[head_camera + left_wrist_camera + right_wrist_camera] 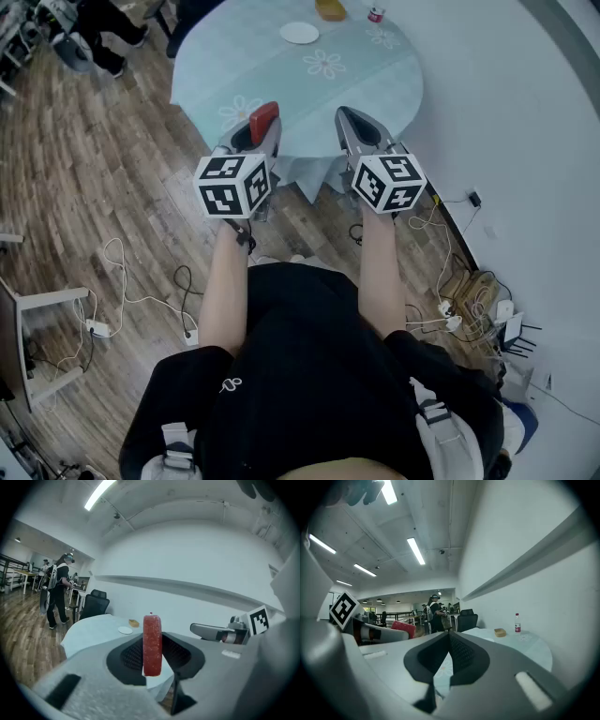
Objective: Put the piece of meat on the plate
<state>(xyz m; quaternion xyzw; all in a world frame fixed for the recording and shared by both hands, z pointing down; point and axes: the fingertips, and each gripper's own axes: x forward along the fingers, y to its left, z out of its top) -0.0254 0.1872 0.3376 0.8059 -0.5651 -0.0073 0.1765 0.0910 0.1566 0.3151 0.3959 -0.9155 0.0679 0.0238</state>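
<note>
A flat red piece of meat [264, 120] stands on edge between the jaws of my left gripper [260, 136], which is shut on it above the near edge of the round table. In the left gripper view the meat [152, 644] fills the gap between the pads. The small white plate [299, 33] lies at the far side of the table, well beyond both grippers; it also shows in the left gripper view as the plate [125, 630]. My right gripper [348, 118] hovers beside the left one, shut, with nothing held; its tips [449, 635] meet.
The table [281, 84] wears a pale blue flowered cloth. A tan box [329, 9] and a small bottle [376, 13] stand at its far edge. A white wall runs along the right. Cables [141, 300] lie on the wooden floor. People stand in the distance [58, 590].
</note>
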